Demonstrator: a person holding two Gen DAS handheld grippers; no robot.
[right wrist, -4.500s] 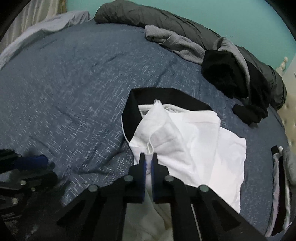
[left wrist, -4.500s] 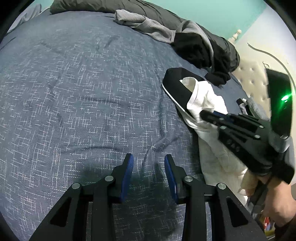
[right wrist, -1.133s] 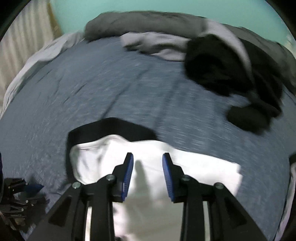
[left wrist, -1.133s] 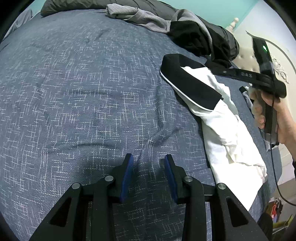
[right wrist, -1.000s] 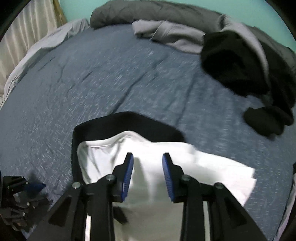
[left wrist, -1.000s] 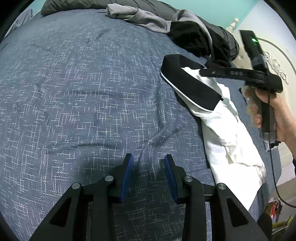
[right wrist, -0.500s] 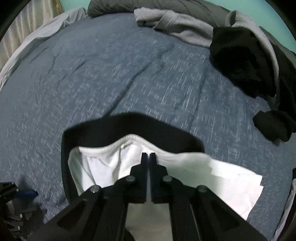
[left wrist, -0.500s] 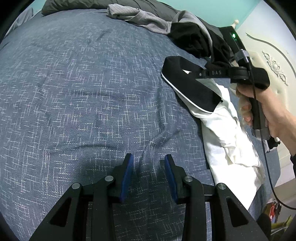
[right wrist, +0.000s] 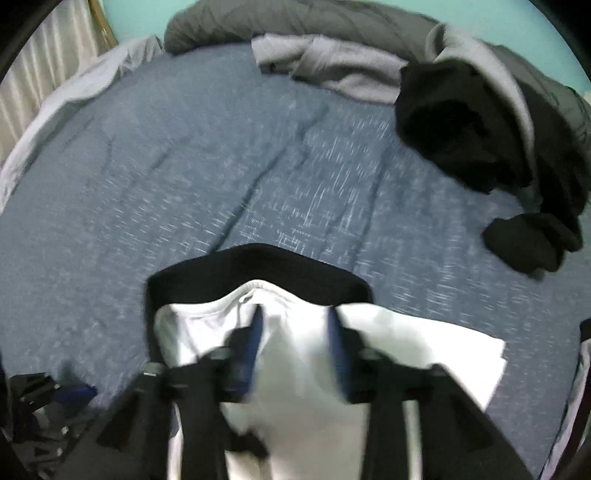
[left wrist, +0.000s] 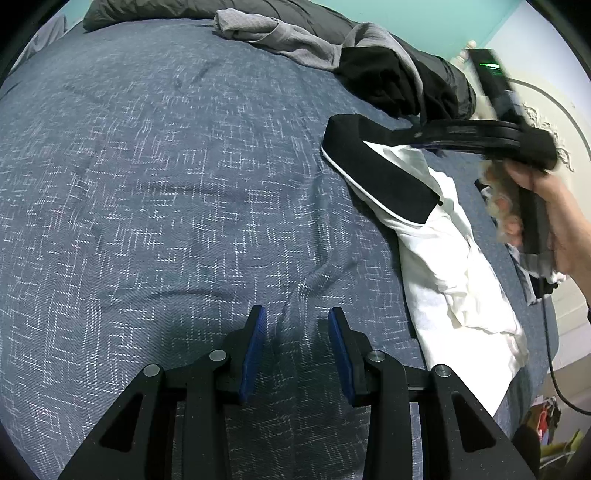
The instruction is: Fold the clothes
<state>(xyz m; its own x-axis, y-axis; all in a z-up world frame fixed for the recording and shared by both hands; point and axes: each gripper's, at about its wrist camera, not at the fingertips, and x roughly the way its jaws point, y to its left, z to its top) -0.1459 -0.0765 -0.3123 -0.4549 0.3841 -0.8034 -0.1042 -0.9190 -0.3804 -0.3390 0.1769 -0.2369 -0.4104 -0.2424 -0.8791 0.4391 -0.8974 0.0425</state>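
Observation:
A white garment with a black band [left wrist: 436, 236] lies crumpled at the right side of the blue bedspread [left wrist: 177, 177]. In the right wrist view it [right wrist: 303, 354] fills the lower middle, its black band [right wrist: 255, 266] at the far edge. My right gripper [right wrist: 293, 332] is open just above the white cloth, near the band, and the frame is blurred. It also shows in the left wrist view [left wrist: 424, 138], held by a hand. My left gripper [left wrist: 295, 336] is open and empty over bare bedspread, left of the garment.
A pile of grey and black clothes [left wrist: 373, 70] lies at the far right of the bed, also in the right wrist view [right wrist: 472, 118]. A dark grey duvet [right wrist: 295, 22] runs along the far edge. A white headboard [left wrist: 546, 122] stands at the right.
My right gripper was shut near the garment's collar half a second ago and is open now. The garment's black band has shifted a little. My left gripper has stayed still and open.

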